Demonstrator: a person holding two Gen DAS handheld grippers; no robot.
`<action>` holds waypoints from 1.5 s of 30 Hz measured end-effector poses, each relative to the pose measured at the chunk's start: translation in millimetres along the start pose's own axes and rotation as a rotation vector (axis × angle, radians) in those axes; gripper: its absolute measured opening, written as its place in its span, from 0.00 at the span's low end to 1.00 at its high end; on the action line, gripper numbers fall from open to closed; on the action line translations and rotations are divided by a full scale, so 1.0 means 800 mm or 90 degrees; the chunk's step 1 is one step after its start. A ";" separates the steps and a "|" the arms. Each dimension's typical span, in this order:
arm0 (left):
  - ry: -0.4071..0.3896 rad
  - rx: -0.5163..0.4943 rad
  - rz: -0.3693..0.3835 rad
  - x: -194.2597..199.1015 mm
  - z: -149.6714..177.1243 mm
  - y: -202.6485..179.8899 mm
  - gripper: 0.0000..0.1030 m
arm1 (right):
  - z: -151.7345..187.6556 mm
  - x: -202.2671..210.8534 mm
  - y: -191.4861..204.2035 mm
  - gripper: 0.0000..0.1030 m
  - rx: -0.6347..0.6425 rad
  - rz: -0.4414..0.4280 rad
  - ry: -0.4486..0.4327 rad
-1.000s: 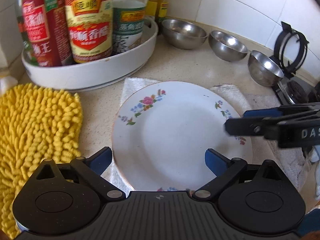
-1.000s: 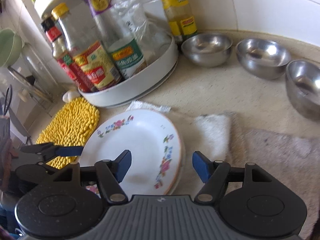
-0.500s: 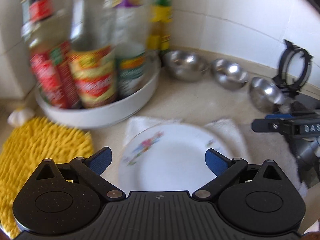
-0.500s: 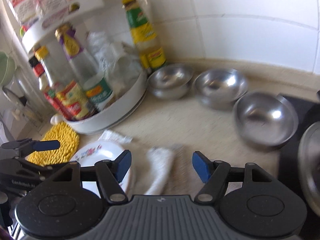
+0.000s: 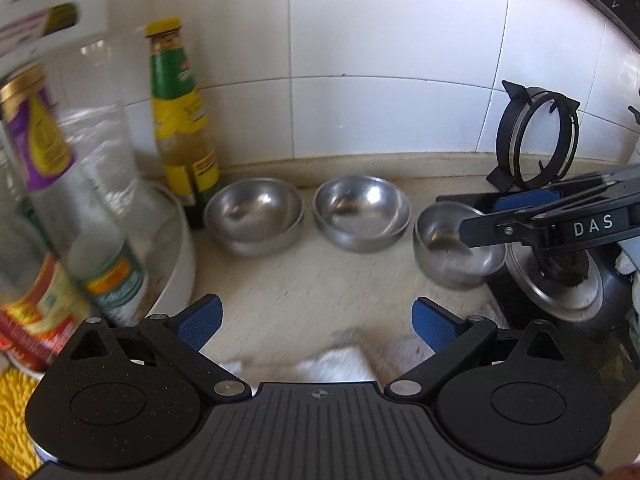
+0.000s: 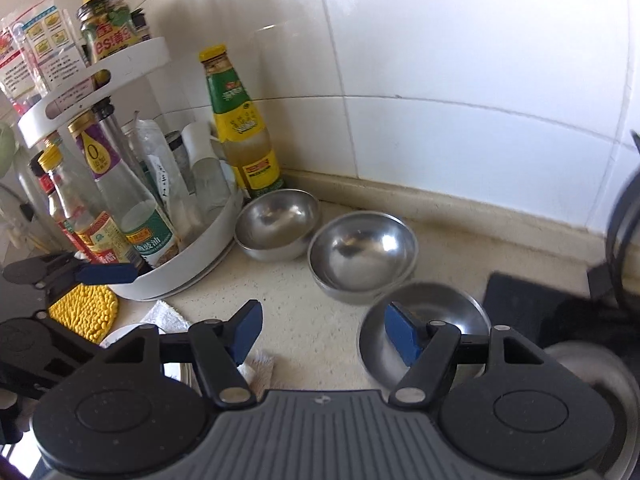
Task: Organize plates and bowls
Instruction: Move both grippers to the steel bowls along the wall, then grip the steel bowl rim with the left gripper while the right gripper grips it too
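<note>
Both tools empty, jaws wide; my right tool [image 6: 322,330] is nearest the right bowl [image 6: 440,312], just ahead & slightly right on the surface [image 6: 304,304]; left tool [image 5: 316,322] farther off

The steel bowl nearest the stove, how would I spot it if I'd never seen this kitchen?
Start at the white tiled wall and look down to the row of three steel bowls on the counter. The bowl nearest the stove is the rightmost in the left wrist view. Unlike its neighbours, it touches the black stove edge, under the right gripper.
</note>
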State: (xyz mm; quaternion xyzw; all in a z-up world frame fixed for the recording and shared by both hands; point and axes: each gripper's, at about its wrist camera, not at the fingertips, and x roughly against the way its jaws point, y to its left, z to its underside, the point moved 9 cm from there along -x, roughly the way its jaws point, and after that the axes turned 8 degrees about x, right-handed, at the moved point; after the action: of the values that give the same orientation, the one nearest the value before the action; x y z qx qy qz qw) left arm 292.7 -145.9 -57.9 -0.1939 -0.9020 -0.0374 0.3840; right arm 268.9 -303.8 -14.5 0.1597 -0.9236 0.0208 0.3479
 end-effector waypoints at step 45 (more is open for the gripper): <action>0.114 0.131 0.020 -0.181 -0.050 -0.018 0.69 | -0.026 -0.180 -0.096 0.59 -0.066 -0.062 0.105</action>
State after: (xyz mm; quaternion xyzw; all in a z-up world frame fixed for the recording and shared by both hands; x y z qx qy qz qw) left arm 405.7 -214.0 -131.0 -0.1635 -0.8600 0.0438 0.4815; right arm 407.3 -333.5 -97.9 0.1840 -0.8829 -0.0306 0.4309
